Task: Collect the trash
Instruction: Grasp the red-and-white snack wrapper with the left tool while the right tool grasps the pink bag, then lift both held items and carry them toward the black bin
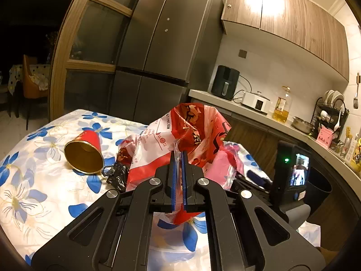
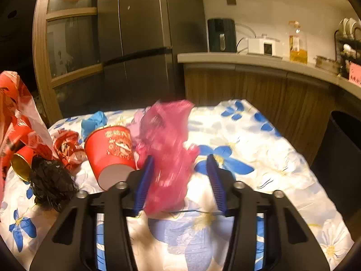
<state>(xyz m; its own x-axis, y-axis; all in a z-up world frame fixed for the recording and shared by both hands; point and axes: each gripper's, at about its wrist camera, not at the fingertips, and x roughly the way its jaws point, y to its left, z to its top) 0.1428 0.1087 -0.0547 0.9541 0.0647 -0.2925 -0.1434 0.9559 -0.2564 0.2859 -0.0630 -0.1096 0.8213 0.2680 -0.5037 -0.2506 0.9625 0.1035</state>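
Grey fridge (image 1: 158,45), air fryer (image 1: 225,82), oil bottle (image 2: 298,45), dish rack (image 1: 329,110)

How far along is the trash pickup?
Early. In hand: the left hand-held gripper is shut on the red-and-white bag, held up; the right hand-held gripper is open around the pink bag. Left on the table: two red cups, black wad, blue scrap, red wrapper.

**Our two grippers, up close**

We see our left gripper (image 1: 178,158) as matte black linkage arms with slotted cut-outs, round silver pivot screws and thin blue pads (image 1: 173,180). Our right gripper (image 2: 180,164) is built the same: black arms, silver screws, ribbed blue pads (image 2: 215,180).
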